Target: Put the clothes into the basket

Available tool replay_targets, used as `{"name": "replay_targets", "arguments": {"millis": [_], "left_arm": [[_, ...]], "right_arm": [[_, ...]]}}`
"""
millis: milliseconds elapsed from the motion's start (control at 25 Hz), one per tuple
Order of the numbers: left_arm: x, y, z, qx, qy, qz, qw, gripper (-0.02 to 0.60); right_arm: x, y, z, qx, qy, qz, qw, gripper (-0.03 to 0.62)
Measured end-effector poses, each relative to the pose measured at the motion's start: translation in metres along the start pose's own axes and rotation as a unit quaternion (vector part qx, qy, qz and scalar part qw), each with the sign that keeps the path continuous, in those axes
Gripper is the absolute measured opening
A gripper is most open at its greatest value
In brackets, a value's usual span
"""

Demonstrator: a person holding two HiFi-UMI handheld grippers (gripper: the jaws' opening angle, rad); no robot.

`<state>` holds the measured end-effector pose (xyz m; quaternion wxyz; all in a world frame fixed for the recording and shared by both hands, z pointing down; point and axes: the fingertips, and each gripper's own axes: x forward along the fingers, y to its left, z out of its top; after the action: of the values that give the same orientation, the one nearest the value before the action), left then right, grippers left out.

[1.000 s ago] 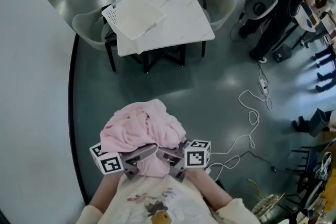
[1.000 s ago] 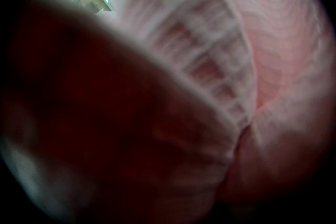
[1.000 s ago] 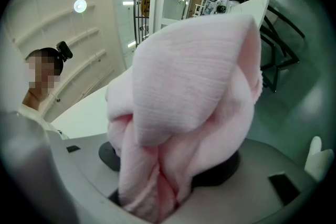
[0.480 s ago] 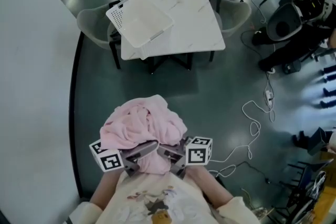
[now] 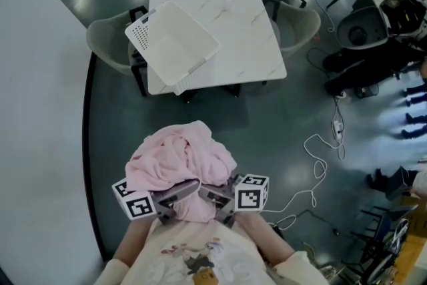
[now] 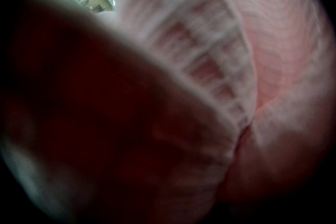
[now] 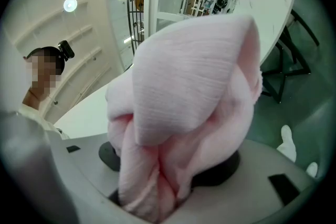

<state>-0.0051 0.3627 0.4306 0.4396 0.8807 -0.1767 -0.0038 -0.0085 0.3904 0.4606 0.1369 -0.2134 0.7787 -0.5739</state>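
Soft, ribbed pink cloth (image 5: 180, 158), bunched in a rounded heap, is clamped between the right gripper (image 5: 219, 201) jaws and smothers the left gripper (image 5: 172, 199), whose jaw state cannot be told.

Open dark floor (image 5: 280, 117) is stretching between the person and the table (image 5: 247, 30), leaving a straight way forward, while the white wall (image 5: 40, 110) is closing off the left side. The basket (image 5: 175, 40) is lying on the table's near left corner, reachable from above, but grey chairs (image 5: 110, 37) are crowding the table's left, far and right edges. Loose cables (image 5: 320, 163) are trailing over the floor at the right, and the pink clothes (image 5: 180, 160) are bulging up just ahead of the person's chest.
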Motion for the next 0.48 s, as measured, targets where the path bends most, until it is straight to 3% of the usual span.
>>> {"name": "replay_targets", "arguments": {"millis": [480], "left_arm": [[0.028, 0.056, 0.146, 0.038, 0.009, -0.026, 0.9989, 0.482]], "right_arm": [[0.089, -0.001, 0.132, -0.028, -0.021, 0.006, 0.999, 0.278]]}}
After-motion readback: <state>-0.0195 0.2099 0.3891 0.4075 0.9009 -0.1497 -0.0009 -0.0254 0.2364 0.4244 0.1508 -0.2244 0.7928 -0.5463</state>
